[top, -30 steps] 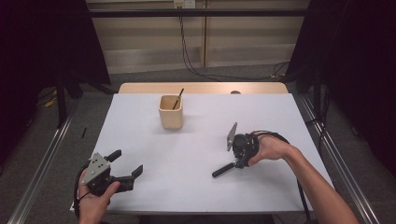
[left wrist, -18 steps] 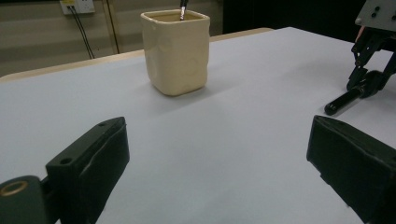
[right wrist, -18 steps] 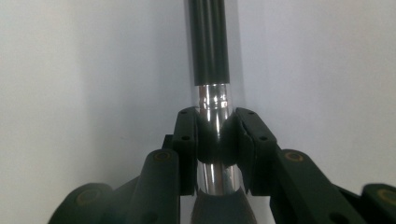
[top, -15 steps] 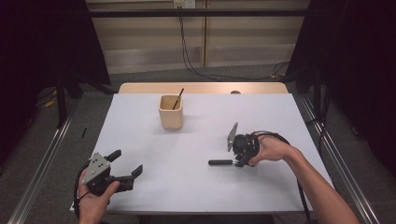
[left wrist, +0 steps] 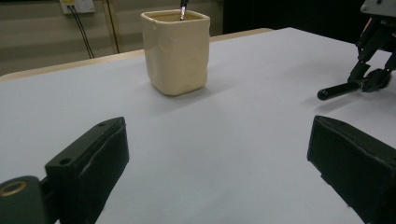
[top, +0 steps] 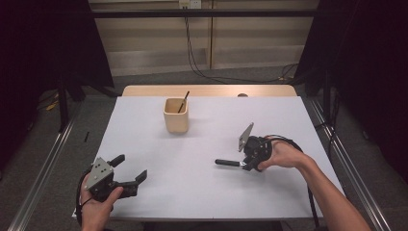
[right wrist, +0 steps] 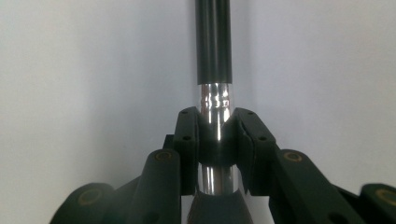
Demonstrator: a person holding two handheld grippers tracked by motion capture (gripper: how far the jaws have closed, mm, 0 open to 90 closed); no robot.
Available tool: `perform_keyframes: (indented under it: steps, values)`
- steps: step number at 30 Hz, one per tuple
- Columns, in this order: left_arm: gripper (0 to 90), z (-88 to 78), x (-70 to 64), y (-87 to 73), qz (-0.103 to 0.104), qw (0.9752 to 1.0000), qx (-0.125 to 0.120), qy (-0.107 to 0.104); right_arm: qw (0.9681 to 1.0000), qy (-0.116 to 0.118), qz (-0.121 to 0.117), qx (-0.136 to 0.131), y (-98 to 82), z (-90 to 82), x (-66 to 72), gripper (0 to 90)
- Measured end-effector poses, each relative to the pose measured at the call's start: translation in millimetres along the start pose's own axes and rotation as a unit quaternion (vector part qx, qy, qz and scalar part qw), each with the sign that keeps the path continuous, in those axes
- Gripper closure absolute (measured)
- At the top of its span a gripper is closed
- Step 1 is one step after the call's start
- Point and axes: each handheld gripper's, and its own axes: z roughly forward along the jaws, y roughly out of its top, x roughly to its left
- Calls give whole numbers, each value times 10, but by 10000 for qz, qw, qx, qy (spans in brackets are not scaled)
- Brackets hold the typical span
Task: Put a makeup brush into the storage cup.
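My right gripper [top: 246, 163] lies on its side at the table's right, a hand around it. Its jaws have just been closing and are now shut on a tool with a black handle [top: 227, 162] and a shiny metal shaft. In the right gripper view the pads [right wrist: 187, 135] press on the shaft and the tool's handle [right wrist: 213, 42] points straight away. My left gripper [top: 130, 167] rests at the front left, wide open with nothing between its fingers [left wrist: 88, 163]. A cream cup [top: 176, 115] stands at the middle back with a thin dark stick [top: 183, 102] leaning in it.
The white table top [top: 202, 192] has a wooden strip along its far edge. In the left gripper view the cup [left wrist: 176, 51] stands ahead and the right gripper [left wrist: 373, 79] with its tool [left wrist: 338, 90] shows at the far right. Cables hang on the back wall.
The tool in my right gripper has swung from slanting toward the front left to lying level, pointing left. My left gripper has stayed put.
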Motion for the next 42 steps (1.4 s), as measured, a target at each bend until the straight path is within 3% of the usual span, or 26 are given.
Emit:
perform_keyframes:
  steps: [8,12,16,19,21,26,33,42]
  values:
    - [50,0,-8,4,-5,10000,-4,-38,9978,-208,272,-572,-53,-126,21,719]
    - [49,-7,6,2,-111,9999,-48,-88,9941,-275,372,-976,-89,-163,26,719]
    - [47,-17,-3,13,-129,9997,-96,-199,9912,-381,440,-1187,-109,-182,64,719]
    - [44,-16,-23,24,-75,9995,-103,-275,9869,-399,539,-1470,-132,-203,83,719]
    - [42,-10,-32,30,-42,9995,-115,-294,9820,-383,619,-1745,-155,-229,99,719]
    - [38,11,-49,52,-33,9993,-146,-345,9750,-346,695,-2080,-191,-271,113,719]
    - [33,84,-79,136,30,9981,-117,-604,9678,-209,688,-2411,-147,-291,149,719]
    - [33,253,-156,237,205,9955,14,-920,9660,-137,533,-2525,-26,-303,207,719]
